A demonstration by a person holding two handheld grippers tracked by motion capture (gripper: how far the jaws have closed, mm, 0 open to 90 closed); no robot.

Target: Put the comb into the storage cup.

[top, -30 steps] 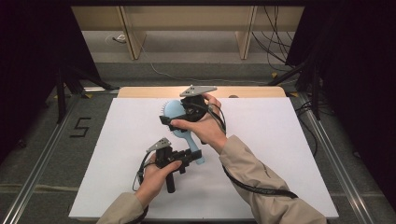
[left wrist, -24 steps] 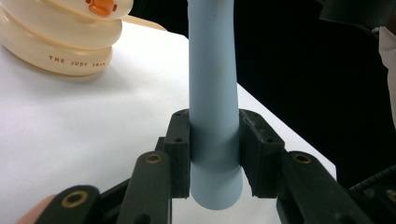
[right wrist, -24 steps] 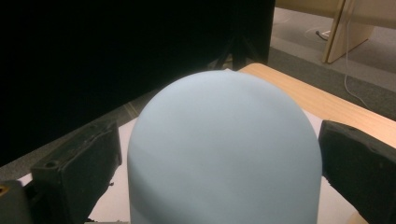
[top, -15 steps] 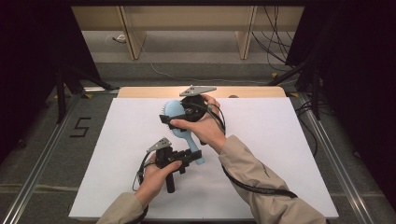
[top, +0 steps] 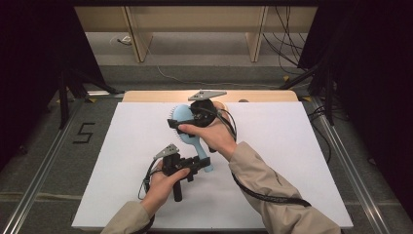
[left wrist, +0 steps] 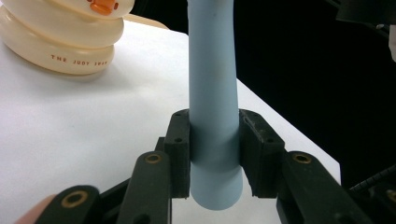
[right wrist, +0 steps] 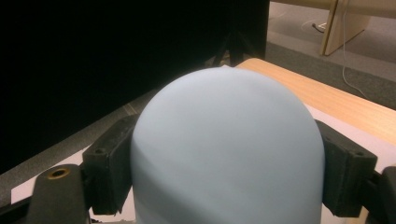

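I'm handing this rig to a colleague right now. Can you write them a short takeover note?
Left gripper: shut on the blue hairbrush, clamping the handle near its end.
Right gripper: shut on the same brush, jaws on either side of its head.
The brush is held between both over the white table. A cream toy with an orange beak stands on the table, apart from the brush.
Done: two-handed grip.
Left: whatever follows; the brush is not yet set down or released.

Pale blue hairbrush (top: 187, 127) hanging above white table, handle pointing toward person, rounded head lying farther away, bristles showing along head's left edge; smooth back facing up.
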